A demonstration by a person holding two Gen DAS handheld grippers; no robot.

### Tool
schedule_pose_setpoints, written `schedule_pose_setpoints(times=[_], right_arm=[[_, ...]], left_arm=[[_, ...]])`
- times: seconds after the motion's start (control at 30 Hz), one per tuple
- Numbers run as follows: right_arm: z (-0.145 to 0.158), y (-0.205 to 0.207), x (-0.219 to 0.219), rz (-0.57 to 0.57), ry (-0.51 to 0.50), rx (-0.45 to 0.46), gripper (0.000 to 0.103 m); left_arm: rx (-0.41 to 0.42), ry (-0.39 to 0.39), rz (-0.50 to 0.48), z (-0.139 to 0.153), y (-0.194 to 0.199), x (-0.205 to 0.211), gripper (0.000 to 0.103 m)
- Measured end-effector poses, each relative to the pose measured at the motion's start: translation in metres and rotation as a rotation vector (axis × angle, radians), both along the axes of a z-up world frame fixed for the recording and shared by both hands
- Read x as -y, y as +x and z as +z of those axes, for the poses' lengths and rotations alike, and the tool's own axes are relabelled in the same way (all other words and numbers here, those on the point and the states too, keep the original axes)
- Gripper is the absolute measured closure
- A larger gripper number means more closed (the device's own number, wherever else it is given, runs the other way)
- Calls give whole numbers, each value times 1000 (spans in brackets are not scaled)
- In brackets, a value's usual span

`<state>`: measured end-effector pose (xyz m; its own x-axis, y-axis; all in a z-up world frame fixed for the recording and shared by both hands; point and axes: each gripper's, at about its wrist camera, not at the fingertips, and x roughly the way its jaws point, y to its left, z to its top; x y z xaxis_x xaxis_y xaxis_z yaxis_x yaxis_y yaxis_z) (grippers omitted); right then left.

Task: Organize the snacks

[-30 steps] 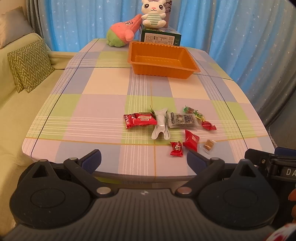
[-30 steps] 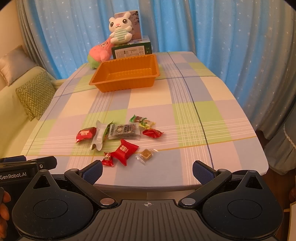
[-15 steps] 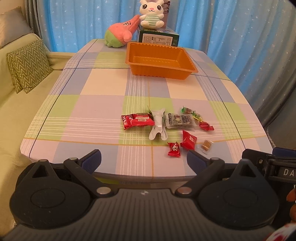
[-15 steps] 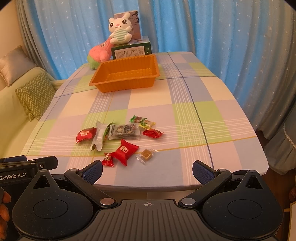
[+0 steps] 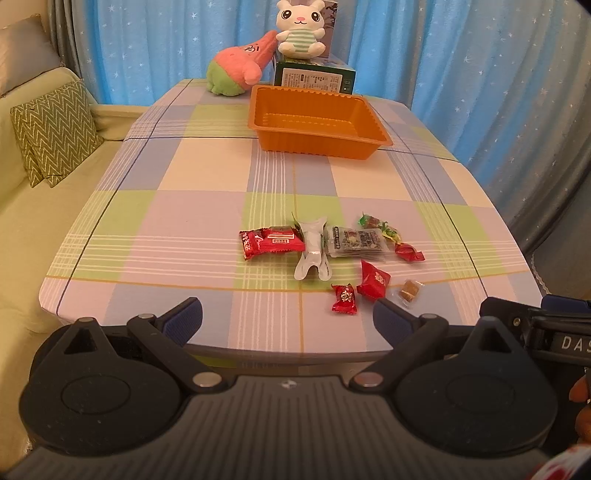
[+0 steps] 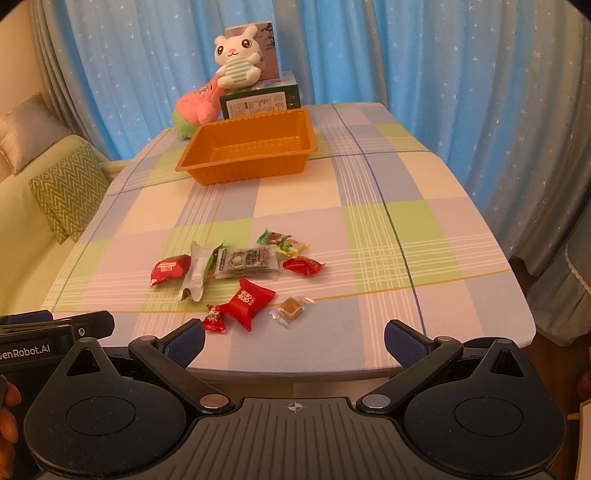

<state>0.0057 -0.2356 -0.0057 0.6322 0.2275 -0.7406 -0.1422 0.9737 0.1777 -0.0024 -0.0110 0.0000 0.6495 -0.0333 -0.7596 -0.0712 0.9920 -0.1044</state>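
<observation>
The snacks lie in a loose cluster near the front edge of the table (image 5: 177, 184), all on the checked cloth: a red bar (image 5: 271, 242) at the left, a white pouch (image 5: 313, 248) touching its right end, and a clear printed packet (image 5: 355, 242) just beside that. Behind the packet sit 2 green-wrapped candies (image 5: 380, 226), and a red twist candy (image 5: 409, 252) lies at its right corner. Nearer the edge are a small red candy (image 5: 344, 299), a red square packet (image 5: 373, 278) touching it, and a brown cube in clear wrap (image 5: 408, 291) just to the right. The orange tray (image 5: 317, 149) stands well apart from them toward the far end, with nothing in it. Behind it are a green box (image 5: 314, 77) with a white bunny plush (image 5: 301, 27) on top, and a pink-and-green plush (image 5: 240, 68) to the left. The left gripper (image 5: 288, 314) hangs at the near table edge, jaws spread wide and holding nothing — the small red candy sits just ahead of its right finger. The right gripper (image 6: 294, 341) is likewise wide open and empty, level with the same edge. Blue star curtains (image 6: 461, 74) hang behind, and a sofa with a zigzag cushion (image 5: 55, 129) stands to the left.
</observation>
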Motion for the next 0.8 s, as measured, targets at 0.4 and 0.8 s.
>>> schedule_pose_setpoints(times=[0.4, 0.8], right_arm=[[0, 0, 0, 1, -1, 1, 0], [0, 1, 1, -1, 0, 3, 0]], left_arm=[[1, -2, -4, 0, 0, 1, 5], [2, -3, -7, 0, 0, 1, 5]])
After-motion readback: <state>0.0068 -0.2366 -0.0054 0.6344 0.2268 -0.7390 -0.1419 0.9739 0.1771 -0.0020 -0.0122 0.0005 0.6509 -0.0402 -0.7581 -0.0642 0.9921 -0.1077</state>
